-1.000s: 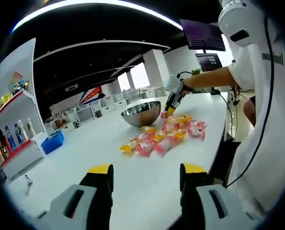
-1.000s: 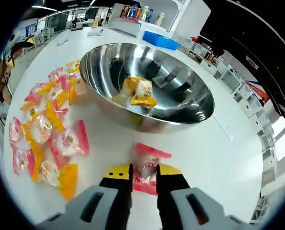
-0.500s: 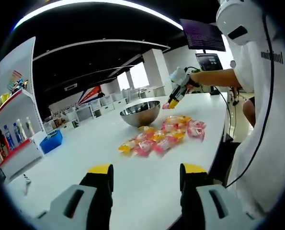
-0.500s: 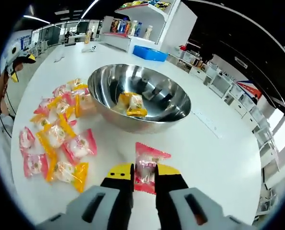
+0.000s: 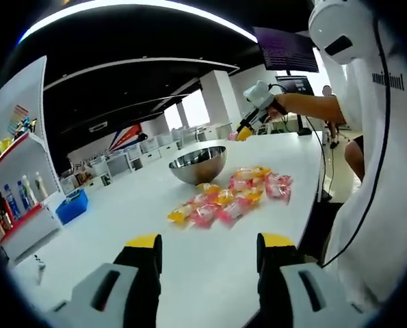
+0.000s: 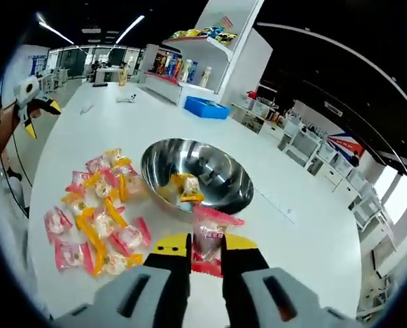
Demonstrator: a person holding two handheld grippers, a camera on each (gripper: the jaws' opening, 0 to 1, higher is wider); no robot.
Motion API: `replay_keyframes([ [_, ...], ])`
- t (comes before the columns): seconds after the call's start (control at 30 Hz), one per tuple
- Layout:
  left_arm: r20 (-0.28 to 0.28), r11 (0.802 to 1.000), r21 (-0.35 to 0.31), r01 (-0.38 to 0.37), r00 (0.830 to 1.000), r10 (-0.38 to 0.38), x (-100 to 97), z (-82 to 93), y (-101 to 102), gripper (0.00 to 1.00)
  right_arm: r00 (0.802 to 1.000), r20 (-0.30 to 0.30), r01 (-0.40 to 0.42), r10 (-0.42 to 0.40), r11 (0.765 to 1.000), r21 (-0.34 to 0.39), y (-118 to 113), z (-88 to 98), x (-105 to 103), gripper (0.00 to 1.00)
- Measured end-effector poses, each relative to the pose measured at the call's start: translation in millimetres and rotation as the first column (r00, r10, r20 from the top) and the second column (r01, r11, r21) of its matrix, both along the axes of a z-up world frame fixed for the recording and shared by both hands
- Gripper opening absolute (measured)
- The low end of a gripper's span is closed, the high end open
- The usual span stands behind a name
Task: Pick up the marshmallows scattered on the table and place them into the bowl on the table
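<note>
Right gripper is clenched on a pink marshmallow packet, raised above the desk to clear the rim of the bowl just ahead. Left gripper is released, holding nothing, hovering back; loose marshmallows lie ahead of it, near the bowl.

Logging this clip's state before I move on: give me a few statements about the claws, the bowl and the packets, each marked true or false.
1. The right claw is shut on a pink marshmallow packet. True.
2. The steel bowl is empty. False: a yellow packet lies inside.
3. The left claw holds a packet. False: it is open, nothing between its jaws.
4. Loose packets lie on the white table beside the bowl. True.
5. A blue bin sits on the table beyond the bowl. True.
</note>
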State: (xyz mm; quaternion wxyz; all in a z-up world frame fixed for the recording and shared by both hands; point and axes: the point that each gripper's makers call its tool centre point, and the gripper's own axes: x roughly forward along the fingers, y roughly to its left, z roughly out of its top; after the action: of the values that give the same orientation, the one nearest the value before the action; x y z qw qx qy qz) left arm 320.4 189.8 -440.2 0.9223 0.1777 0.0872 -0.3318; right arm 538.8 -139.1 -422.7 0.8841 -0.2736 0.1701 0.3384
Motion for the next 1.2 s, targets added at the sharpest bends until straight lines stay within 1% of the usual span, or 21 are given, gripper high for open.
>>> replay_keyframes([
  [0.27, 0.008, 1.000, 0.006, 0.011, 1.000, -0.011, 0.3, 2.9, -7, 0.56, 0.998, 0.044, -0.039, 0.039, 0.999, 0.003, 14, 20.4, -1, 0.17],
  [0.47, 0.009, 1.000, 0.005, 0.012, 1.000, -0.012, 0.4, 3.5, -9, 0.56, 0.996, 0.071, -0.052, 0.051, 0.999, 0.013, 22, 32.8, 4, 0.17],
  [0.73, 0.011, 1.000, 0.005, 0.002, 1.000, -0.002, -1.1, 5.7, -5, 0.56, 0.993, 0.081, -0.083, 0.082, 0.996, 0.014, 38, 33.8, 2, 0.17],
  [0.9, 0.006, 1.000, 0.009, 0.002, 1.000, -0.002, -3.0, 3.1, -5, 0.56, 0.992, 0.085, -0.092, 0.091, 0.996, 0.011, 44, 35.6, 7, 0.17],
  [1.2, 0.013, 1.000, 0.003, -0.010, 1.000, 0.010, -1.8, 6.9, 0, 0.56, 0.990, 0.098, -0.104, 0.102, 0.995, 0.010, 57, 40.9, 20, 0.17],
])
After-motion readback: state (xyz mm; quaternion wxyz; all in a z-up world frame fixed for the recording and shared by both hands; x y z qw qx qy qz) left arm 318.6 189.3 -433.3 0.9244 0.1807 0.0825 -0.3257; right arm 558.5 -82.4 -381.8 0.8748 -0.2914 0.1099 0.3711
